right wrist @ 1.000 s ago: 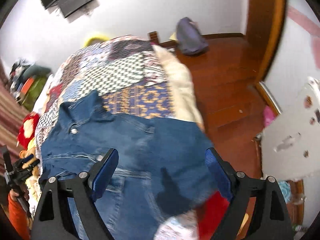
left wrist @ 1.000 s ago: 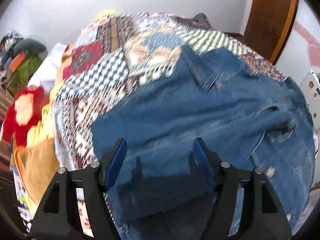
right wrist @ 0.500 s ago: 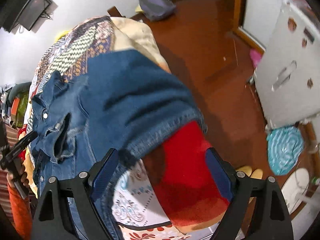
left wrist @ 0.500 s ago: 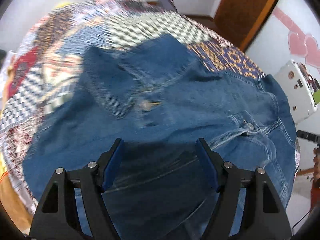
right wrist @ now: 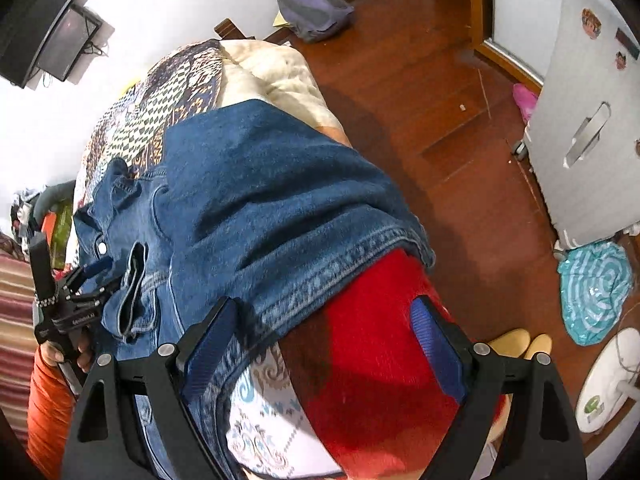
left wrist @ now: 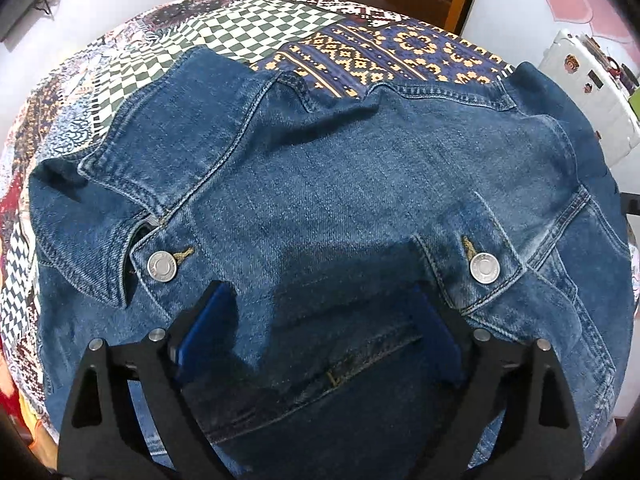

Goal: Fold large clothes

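In the left wrist view, the denim jacket (left wrist: pixel 320 184) fills most of the frame, spread front-up over the patchwork quilt (left wrist: pixel 248 28), which shows along the upper edge and far left. At centre left lies the collar flap with one metal button (left wrist: pixel 161 266); at centre right sits a second metal button (left wrist: pixel 485 267) on a pocket flap. The left gripper (left wrist: pixel 320 340) hovers low over the chest panel at bottom centre, its jaws spread wide with nothing between them.

Risk, left side: if the jaws close here, they are likely to pinch only the top layer of a flat panel (no edge or seam lies between them), and the fold would drag unevenly. The collar is already rumpled and may set crooked.

In the right wrist view, the jacket body bunches at centre left, and a sleeve (right wrist: pixel 280 208) runs diagonally toward the lower centre. Its cuff end overhangs a red blanket (right wrist: pixel 380 340) at the bed's edge, with the wooden floor (right wrist: pixel 460 128) beyond at right. The right gripper (right wrist: pixel 324 344) is likewise spread apart and holds nothing; its left finger (right wrist: pixel 208 340) sits just beside the sleeve hem.

Risk, right side: the heavy denim could slide off the edge toward the floor, or a closing grasp may also catch the red blanket beneath.
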Motion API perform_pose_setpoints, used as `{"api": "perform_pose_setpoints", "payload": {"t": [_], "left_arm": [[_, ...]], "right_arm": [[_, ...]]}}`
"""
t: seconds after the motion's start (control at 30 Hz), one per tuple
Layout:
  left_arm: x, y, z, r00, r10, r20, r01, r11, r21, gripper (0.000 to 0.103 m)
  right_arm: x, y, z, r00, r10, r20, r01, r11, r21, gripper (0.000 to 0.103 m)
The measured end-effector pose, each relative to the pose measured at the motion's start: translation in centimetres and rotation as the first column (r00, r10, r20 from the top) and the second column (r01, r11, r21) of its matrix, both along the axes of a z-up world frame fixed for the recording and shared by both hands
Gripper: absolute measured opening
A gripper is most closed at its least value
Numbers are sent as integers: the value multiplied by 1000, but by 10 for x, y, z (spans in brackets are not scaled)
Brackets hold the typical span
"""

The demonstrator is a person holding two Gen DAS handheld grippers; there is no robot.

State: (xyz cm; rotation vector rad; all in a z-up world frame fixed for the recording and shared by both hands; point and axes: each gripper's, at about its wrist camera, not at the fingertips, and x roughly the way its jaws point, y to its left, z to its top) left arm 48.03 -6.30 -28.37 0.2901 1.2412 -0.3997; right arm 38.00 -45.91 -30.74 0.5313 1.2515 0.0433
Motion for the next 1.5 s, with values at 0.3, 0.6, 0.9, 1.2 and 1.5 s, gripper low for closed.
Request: {"api": "perform_pose_setpoints", "payload": {"t": [0.3, 0.6, 0.9, 1.2, 1.5], "left_arm": [[12, 4, -4, 986, 93, 135, -108, 989, 103, 81], [8, 2, 16, 986, 125, 111, -130, 990, 45, 79], [-37, 18, 65, 980, 121, 157, -112, 992, -65, 79], [-56, 55, 90, 965, 189, 180, -167, 977, -130, 80], [-71, 80, 83, 960, 241, 141, -219, 963, -155, 80]], "right_arm": [[21, -7, -10, 998, -51, 38, 47, 994, 97, 87], [34, -6, -10, 994, -80, 75, 68, 987, 148, 63], [34, 6, 11, 990, -45, 134, 34, 996, 80, 26], [24, 55, 74, 958, 113, 263, -113, 993, -17, 6], [26, 38, 40, 998, 5, 70, -9, 999, 50, 7]]}}
